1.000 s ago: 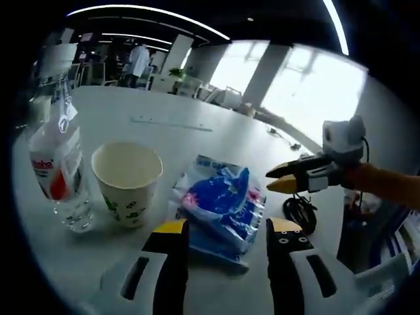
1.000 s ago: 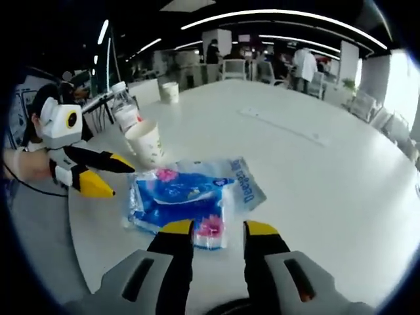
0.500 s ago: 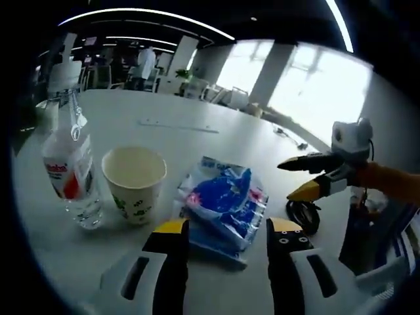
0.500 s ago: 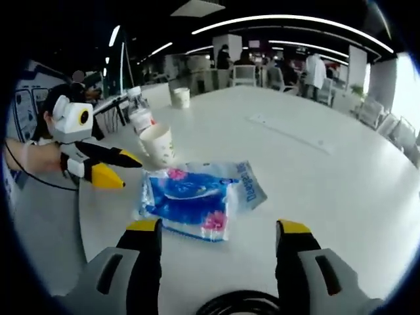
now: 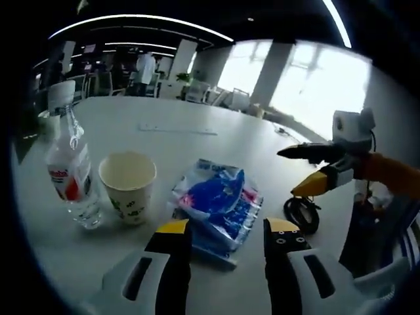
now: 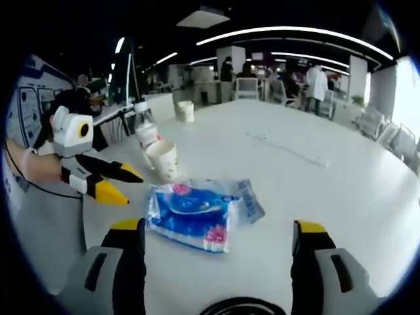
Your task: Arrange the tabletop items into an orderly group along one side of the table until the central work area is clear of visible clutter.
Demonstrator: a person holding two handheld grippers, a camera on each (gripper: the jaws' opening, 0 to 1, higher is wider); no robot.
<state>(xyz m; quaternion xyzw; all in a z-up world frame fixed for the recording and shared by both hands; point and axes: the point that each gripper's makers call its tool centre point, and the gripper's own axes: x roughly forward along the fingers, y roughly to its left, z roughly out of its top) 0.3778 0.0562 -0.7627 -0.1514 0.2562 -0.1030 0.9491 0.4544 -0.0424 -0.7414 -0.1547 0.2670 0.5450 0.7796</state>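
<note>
**A:** From the left gripper view, what's different from a moment back?

**B:** The right tool (image 5: 303, 172), over on the far side, has spread its yellow-tipped jaws; a second ago they were nearly pressed together. It hangs above the worktop (image 5: 197, 141) with nothing between them. The left tool (image 5: 222, 231) hasn't altered: its jaws stand apart at the near edge of the blue tissue packet (image 5: 216, 203), gripping nothing.

**A:** And the things themselves?

**B:** The packet lies flat, crinkly plastic, blue with a pink patch. Just beside it stands a paper cup (image 5: 127, 186), upright and empty, and next to that a clear water bottle (image 5: 68, 164) with a red label. A black cable (image 5: 300, 213) is coiled near the worktop's edge.

**A:** Now the right gripper view?

**B:** Here the right tool (image 6: 220, 233) shows the change plainly: its jaws were close together over the tissue packet (image 6: 197, 215) a second ago, and now they're wide open and drawn back from it. The packet rests free on the worktop (image 6: 315, 177). The left tool (image 6: 113, 184) hovers near the packet's corner, jaws parted, by the paper cup (image 6: 163, 159) and water bottle (image 6: 146, 131).

**A:** So for the tidying?

**B:** I'd say the packet has just been set down next to the cup and bottle. The three already make a row near one edge.
</note>
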